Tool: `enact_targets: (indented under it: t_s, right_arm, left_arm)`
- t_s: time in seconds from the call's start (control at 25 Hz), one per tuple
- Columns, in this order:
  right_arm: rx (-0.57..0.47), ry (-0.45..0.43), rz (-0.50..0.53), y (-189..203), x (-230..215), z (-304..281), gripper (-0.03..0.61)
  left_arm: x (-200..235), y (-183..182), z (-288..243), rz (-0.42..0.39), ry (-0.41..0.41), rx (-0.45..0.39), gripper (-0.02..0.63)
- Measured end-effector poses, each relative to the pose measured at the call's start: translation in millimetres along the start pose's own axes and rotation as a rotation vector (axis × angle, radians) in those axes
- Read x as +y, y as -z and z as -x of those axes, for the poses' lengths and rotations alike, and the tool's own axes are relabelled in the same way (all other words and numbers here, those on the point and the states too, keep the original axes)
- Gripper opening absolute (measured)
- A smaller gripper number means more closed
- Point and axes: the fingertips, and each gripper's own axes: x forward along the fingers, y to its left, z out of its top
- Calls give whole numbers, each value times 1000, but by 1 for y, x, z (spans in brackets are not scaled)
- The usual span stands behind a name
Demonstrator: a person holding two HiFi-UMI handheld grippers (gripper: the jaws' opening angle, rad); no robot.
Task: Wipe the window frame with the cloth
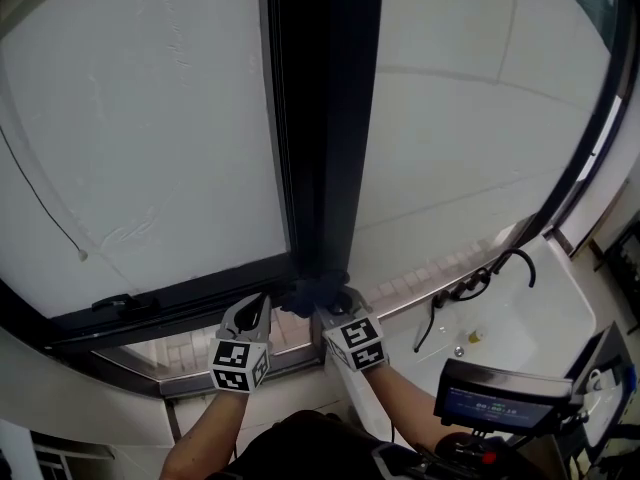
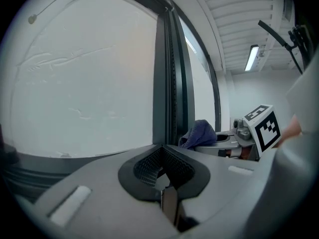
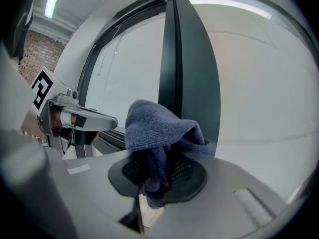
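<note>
The right gripper (image 3: pixel 160 177) has its jaws shut tight on a soft dark blue cloth (image 3: pixel 157 126). The cloth sits at the bottom of the tall dark window frame (image 1: pixel 325 118), low in the middle of the head view. The left gripper (image 2: pixel 164 173), just beside, has closed jaws holding nothing

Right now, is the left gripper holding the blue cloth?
No, the blue cloth is pinched in the right gripper, while the left gripper is shut on nothing.
</note>
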Motion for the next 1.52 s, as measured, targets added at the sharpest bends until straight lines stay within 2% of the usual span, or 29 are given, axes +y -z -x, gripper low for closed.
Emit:
enact_targets:
  t_s: [0.16, 0.36, 0.56, 0.8, 1.52]
  right_arm:
    - [-11, -6, 2, 2, -4, 13, 60]
    - [-14, -48, 17, 5, -7, 12, 60]
    - [8, -101, 29, 13, 0, 0, 60]
    - [30, -117, 19, 20, 0, -18, 60]
    - [30, -212, 43, 14, 67, -53, 60]
  left_arm:
    - [-9, 1, -3, 12, 4, -4, -6]
    - [-7, 5, 0, 31, -61, -14, -6]
    - [3, 20, 5, 53, -119, 16, -6]
    - [18, 25, 12, 66, -159, 21, -6]
    - [70, 37, 79, 95, -249, 29, -6]
